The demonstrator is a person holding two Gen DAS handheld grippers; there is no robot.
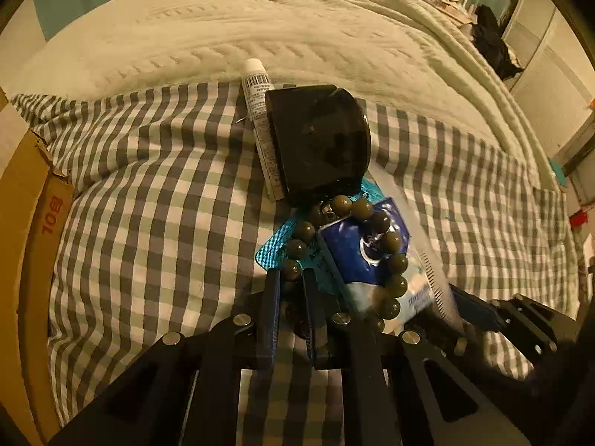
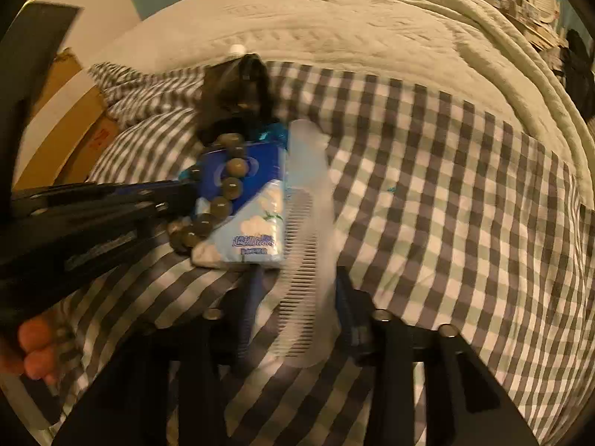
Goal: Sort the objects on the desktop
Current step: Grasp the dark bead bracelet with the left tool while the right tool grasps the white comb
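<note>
Nearest the left wrist camera, the left tongs are clenched on one bead of the bead bracelet, whose loop lies draped over the tissue pack on the checked bedsheet. In the right wrist view the right tongs stand apart on either side of the pale comb, which is blurred; whether the fingers touch it cannot be told, so the grip is unclear. The comb lies just beside the tissue pack on its right, teeth toward the pack. A teal blister strip shows under the bracelet and the pack. Beyond them a black round case rests on the sheet, touching the far end of the bracelet, with a white tube lying along its left side. Farther off is a cream quilt, and a cardboard box stands at the left edge of the bed.
</note>
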